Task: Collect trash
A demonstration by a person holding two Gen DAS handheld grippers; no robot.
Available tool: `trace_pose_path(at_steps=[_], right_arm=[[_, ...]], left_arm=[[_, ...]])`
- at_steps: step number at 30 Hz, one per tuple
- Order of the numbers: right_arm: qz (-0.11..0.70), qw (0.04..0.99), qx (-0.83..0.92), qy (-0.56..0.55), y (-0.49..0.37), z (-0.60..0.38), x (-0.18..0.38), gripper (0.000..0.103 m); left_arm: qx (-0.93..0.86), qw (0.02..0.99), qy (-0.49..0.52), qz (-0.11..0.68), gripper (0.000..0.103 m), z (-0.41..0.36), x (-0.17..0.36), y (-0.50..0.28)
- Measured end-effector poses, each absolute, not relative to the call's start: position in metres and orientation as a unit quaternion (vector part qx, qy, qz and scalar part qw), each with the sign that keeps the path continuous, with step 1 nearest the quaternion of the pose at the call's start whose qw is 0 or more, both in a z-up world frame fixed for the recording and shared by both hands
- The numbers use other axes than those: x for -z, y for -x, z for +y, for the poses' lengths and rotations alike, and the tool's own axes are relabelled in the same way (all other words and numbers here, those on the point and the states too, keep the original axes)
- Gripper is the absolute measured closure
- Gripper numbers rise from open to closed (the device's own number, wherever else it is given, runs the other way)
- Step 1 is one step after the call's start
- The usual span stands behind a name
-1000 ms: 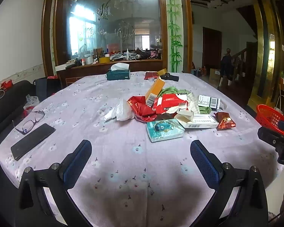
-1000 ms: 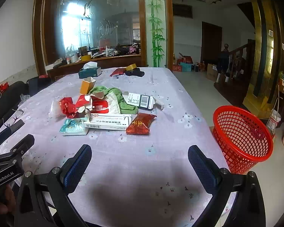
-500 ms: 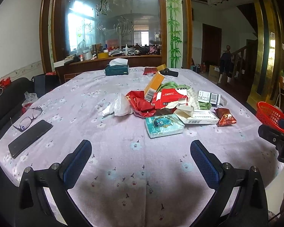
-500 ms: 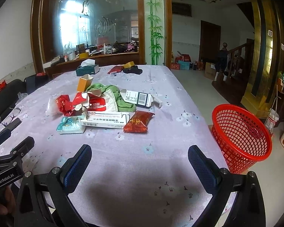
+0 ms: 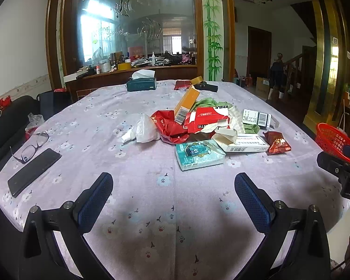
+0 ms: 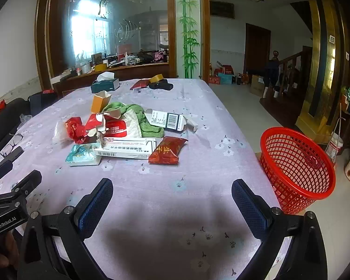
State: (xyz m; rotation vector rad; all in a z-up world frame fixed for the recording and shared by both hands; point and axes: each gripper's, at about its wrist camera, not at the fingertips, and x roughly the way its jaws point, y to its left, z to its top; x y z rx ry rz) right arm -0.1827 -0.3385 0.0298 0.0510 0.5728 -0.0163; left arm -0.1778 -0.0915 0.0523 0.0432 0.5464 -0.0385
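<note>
Both sets of fingers hang spread and empty over the bench, the left gripper facing a blue tissue pack dead ahead, the right gripper nearer the red snack wrapper, with the red basket off to its right.

your table wears a matt lilac cloth with a small flower print. the red snack wrapper looks like glossy foil, the white carton like smooth card, the green rag like rough towelling. the red basket is shiny plastic mesh. your gripper pads are blue and finely dimpled on matt black frames.
</note>
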Motion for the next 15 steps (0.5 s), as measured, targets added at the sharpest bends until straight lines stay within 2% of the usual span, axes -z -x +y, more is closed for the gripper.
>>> trace_pose_path(at_steps=[15], right_arm=[[0.282,0.959,0.015,-0.027,0.1789,-0.3402,-0.0306,0.000]], left_arm=[[0.031,0.960,-0.025,0.278,0.000,-0.0964,-0.0508,0.1713]])
